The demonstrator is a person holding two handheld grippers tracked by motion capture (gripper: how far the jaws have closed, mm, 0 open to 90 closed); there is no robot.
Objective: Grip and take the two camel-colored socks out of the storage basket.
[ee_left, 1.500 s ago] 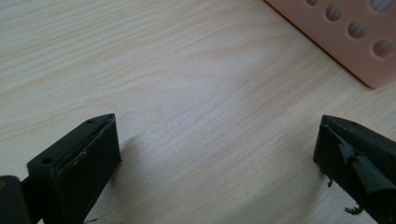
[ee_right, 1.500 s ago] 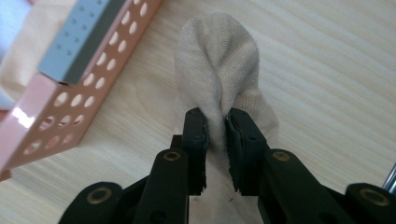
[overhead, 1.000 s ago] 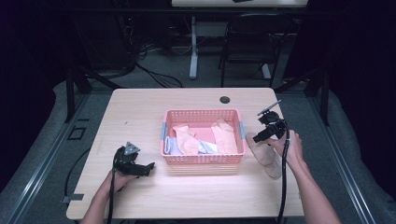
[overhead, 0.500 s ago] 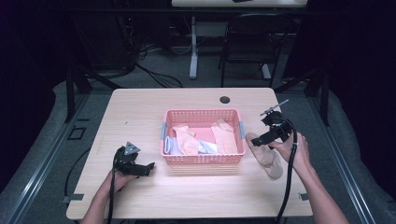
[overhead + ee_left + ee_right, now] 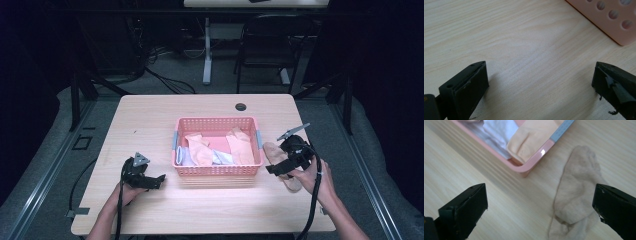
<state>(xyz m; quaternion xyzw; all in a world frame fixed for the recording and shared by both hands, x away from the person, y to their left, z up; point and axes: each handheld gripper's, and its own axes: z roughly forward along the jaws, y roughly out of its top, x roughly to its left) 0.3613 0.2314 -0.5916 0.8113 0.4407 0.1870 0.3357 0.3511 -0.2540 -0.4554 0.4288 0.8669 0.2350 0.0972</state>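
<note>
Right gripper (image 5: 540, 212) spread wide and empty above a beige sock (image 5: 576, 192) lying flat on the table (image 5: 150, 115) just beside the pink basket (image 5: 217, 171) of peach, white and pale socks; left gripper (image 5: 540, 87) likewise wide open, empty, near the basket's corner

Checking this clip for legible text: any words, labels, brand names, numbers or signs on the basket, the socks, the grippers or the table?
None can be read.
Pink basket: perforated walls, no label seen.
Beige sock on the table, right of the basket: plain fabric, no tag or print.
Socks in the basket: no print visible.
Left gripper and right gripper: jaws plain black, open, no marking.
</note>
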